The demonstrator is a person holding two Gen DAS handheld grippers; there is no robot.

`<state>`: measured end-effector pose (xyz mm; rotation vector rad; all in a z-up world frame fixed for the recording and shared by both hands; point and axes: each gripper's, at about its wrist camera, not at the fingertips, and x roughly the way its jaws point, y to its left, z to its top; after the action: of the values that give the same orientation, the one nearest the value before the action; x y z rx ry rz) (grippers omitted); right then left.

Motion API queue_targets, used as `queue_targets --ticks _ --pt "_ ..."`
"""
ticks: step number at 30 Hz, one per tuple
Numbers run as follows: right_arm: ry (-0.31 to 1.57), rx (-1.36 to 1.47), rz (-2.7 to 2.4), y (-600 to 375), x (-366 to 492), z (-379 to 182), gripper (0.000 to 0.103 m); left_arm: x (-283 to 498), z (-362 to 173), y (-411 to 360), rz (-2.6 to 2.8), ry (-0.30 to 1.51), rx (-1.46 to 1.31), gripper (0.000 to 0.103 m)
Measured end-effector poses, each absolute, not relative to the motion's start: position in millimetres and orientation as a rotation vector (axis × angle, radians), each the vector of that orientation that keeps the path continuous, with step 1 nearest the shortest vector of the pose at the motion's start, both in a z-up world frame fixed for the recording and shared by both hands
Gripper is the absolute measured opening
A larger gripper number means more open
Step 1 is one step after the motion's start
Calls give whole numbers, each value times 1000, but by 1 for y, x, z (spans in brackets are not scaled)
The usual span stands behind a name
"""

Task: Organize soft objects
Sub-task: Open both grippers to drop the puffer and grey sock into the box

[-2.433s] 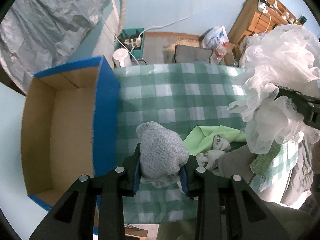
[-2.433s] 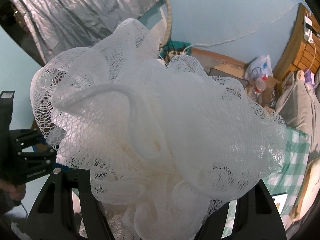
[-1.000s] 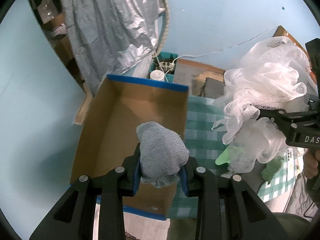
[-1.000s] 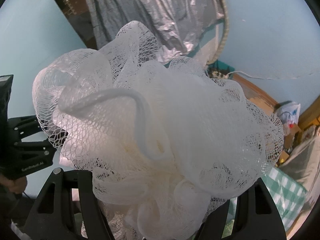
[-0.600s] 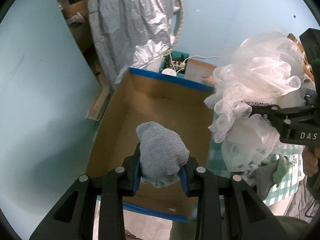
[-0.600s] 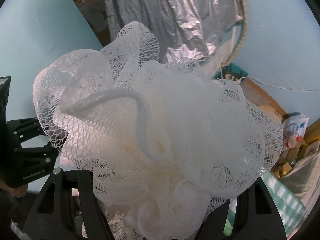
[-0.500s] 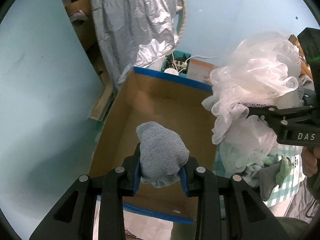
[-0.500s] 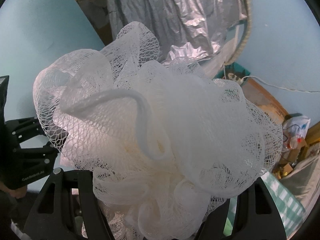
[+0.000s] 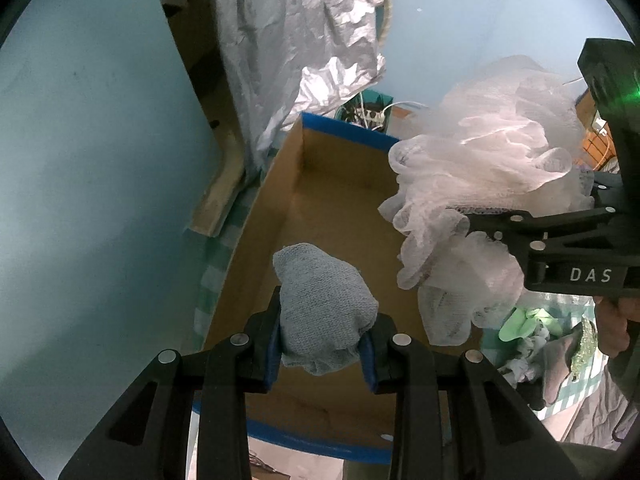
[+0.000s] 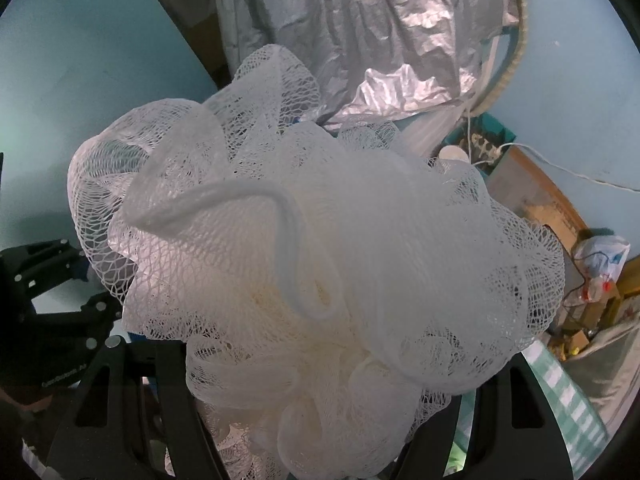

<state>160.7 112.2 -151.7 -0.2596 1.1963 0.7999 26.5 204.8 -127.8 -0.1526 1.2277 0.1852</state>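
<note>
Left gripper (image 9: 323,354) fingers clamped on grey cloth (image 9: 324,312) above the open cardboard box (image 9: 340,208), right gripper (image 10: 320,412) fingers clamped on white mesh loofah (image 10: 320,264) over the box's right edge.

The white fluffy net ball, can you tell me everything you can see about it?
The white mesh bath pouf is a big puffy ball of gathered netting, see-through at its ruffled edges, a little yellowish deep in the middle. A white cord loop curls across its front. The right gripper is shut on it from below, and it bulges out over the fingers. It is held in the air at the right side of the cardboard box, touching nothing else visible.
</note>
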Motion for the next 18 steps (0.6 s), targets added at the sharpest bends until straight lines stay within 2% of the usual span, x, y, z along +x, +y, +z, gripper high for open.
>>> queue_targets --ticks 4,6,9,12,14,15,18 --pt "1234 -271 791 125 167 -167 72 31 -139 212 184 1247 -150 33" --pt "1242 -276 781 131 170 -173 77 33 -142 214 182 1256 -150 34" --pt "1261 -281 780 139 171 -181 84 36 -149 217 209 1272 -130 41" --pt "1266 -298 761 142 169 -185 85 36 -151 218 202 1287 -140 44" --pt "1270 -311 765 143 166 -186 85 34 -147 218 203 1272 -134 56" --pt "1269 -318 765 143 164 -186 85 33 -146 218 207 1267 -127 59" --pt "1247 -306 759 142 159 -180 85 30 -141 217 201 1257 -109 59"
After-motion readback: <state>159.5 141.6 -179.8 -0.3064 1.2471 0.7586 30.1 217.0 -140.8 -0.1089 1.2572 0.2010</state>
